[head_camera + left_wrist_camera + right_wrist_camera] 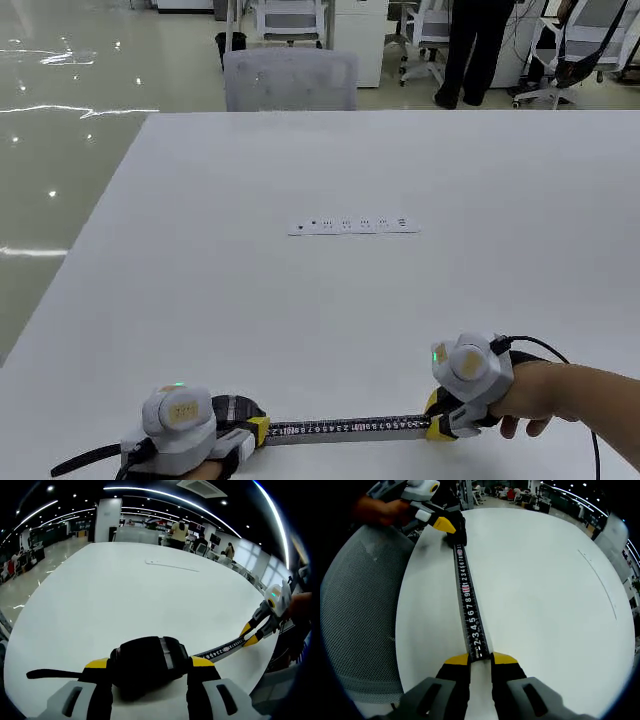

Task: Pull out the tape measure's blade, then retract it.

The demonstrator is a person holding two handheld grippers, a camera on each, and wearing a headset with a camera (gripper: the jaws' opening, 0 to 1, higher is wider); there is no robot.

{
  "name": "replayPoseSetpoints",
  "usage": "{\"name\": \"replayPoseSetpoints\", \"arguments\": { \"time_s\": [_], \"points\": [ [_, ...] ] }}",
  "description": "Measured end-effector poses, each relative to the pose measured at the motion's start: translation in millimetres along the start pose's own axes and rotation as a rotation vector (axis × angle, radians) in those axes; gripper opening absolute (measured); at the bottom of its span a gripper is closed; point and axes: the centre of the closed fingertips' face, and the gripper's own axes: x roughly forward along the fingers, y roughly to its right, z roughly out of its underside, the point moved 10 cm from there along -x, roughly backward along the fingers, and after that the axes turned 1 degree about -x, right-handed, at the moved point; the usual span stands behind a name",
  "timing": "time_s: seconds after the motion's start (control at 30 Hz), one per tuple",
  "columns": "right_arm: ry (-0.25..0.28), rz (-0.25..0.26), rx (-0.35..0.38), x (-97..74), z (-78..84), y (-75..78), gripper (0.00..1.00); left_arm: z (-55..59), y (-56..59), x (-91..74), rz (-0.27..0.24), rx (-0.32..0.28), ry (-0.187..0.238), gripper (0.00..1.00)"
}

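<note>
The left gripper (pixel 150 662) is clamping the tape measure case (pixel 145 676). Its two yellow-tipped jaws are pressing on opposite sides of the black body, so the case is sitting squarely between them, just ahead of the fingertips. A thin black strap (pixel 50 674) is trailing from the case, away to the outside of the left-hand jaw and flat on the white table (pixel 125 595).

The blade (pixel 468 600) is coming out of the case on the side of the other jaw and running straight across the table to the right gripper (pixel 480 658). That gripper's jaws are drawn in to a narrow gap and are pinching the blade's free end. The lowest printed numbers are lying right at the yellow tips, and the rest of the blade is stretching forward along the jaws' own line toward the case.

In the head view the pulled-out blade is lying low over the table's near edge, spanning the space between the two grippers. A flat white power strip (pixel 352 226) is lying on the table well beyond both pairs of jaws. A mesh chair (pixel 360 605) is showing off to the left of the right gripper's jaws.
</note>
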Motion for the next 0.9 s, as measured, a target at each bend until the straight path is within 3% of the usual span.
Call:
{"name": "replayPoseSetpoints", "arguments": {
  "time_s": [0.9],
  "points": [
    [0.016, 0.006, -0.008, 2.7, -7.1, -2.1, 0.14, -0.8, -1.1, -0.1, 0.011, 0.019, -0.007, 0.56]
  ]
}}
